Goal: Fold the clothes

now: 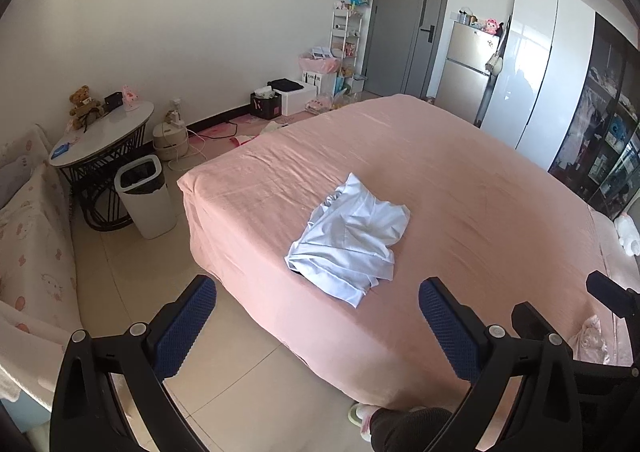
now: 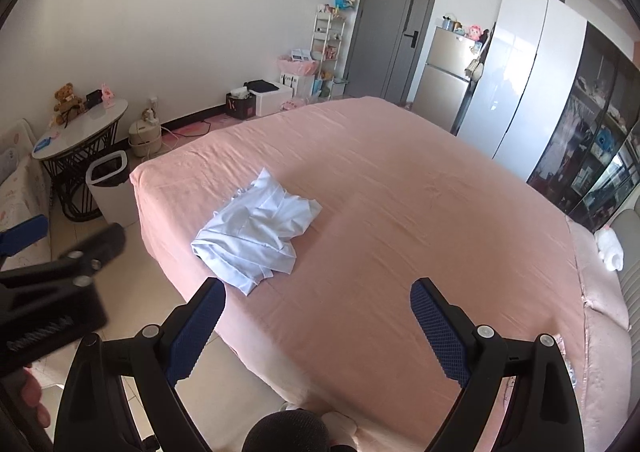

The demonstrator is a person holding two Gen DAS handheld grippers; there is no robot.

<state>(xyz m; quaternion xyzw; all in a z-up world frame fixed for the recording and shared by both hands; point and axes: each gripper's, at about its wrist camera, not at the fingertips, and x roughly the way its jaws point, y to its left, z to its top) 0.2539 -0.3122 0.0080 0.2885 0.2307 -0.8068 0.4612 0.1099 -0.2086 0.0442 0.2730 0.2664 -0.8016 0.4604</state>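
Room: bedroom with white walls, a grey door, a fridge and a wardrobe at the back; tiled floor on the near left.
Surface: bed (image 1: 460, 172) under a pink sheet, filling the middle and right of both views.
Left of bed: round table (image 1: 100, 132) with a teddy bear, then a white bin (image 1: 146, 196) on the floor beside the bed corner.
Left tool (image 1: 318, 316): held above the near edge of the bed, fingers spread wide, nothing between the blue pads.
Garment (image 1: 352, 240): pale blue-white, lying in a loose rumpled heap on the sheet near the bed's near-left corner; partly doubled over, edges uneven, not a neat flat fold.
Garment from left tool: almost straight ahead, slightly beyond the fingertips, apart from them.
Right tool (image 2: 318, 312): also spread wide and empty, over the near edge of the bed.
Garment from right tool: ahead and to the left, lying (image 2: 256, 232) just past the left finger.
Long axis: running roughly from near-left to far-right across the sheet.
Nearer tool: left one, by this judgement, since the heap sits centred in its view.
Stage: cannot be settled; heap fits cloth waiting to be spread as well as cloth half gathered.
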